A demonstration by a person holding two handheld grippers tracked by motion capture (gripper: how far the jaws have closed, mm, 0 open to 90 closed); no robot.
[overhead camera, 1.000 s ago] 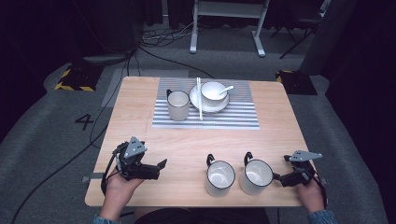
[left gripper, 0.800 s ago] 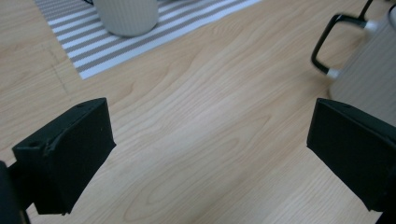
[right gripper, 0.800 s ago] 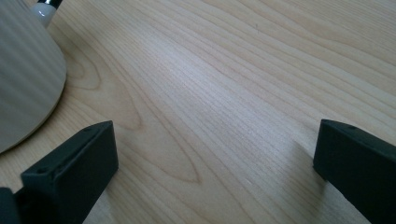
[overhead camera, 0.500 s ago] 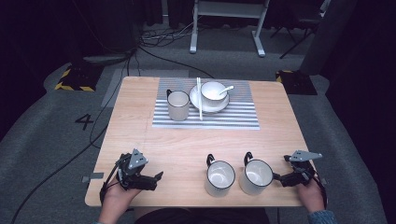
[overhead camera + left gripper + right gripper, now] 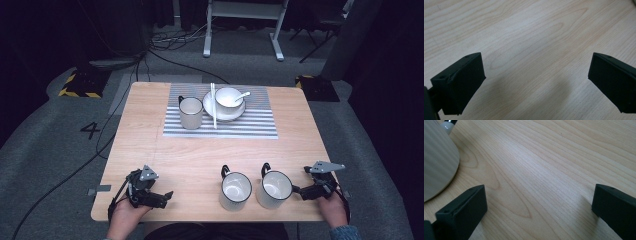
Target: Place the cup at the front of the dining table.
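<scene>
Dark floor with trailing cables surrounds a pale wooden counter (image 5: 200,160) seen from above. Near its front edge, the left gripper (image 5: 165,196) rests at the left corner, held by a hand cut off by the picture's bottom. Its own view shows its jaws wide apart over bare wood, holding nothing.

At the right front corner, the right gripper (image 5: 297,190) lies just beside a white mug (image 5: 274,189), its jaws spread wide and empty. In its own view, part of that mug's side (image 5: 436,162) is cut off at the left edge. A second mug (image 5: 235,190) stands just to the left of the first.

Bare wood lies open across the middle. At the far side, a striped mat (image 5: 250,127) carries a third mug (image 5: 190,113), a plate with a bowl (image 5: 228,98) and chopsticks (image 5: 213,105). The spoon in the bowl is hard to make out.
</scene>
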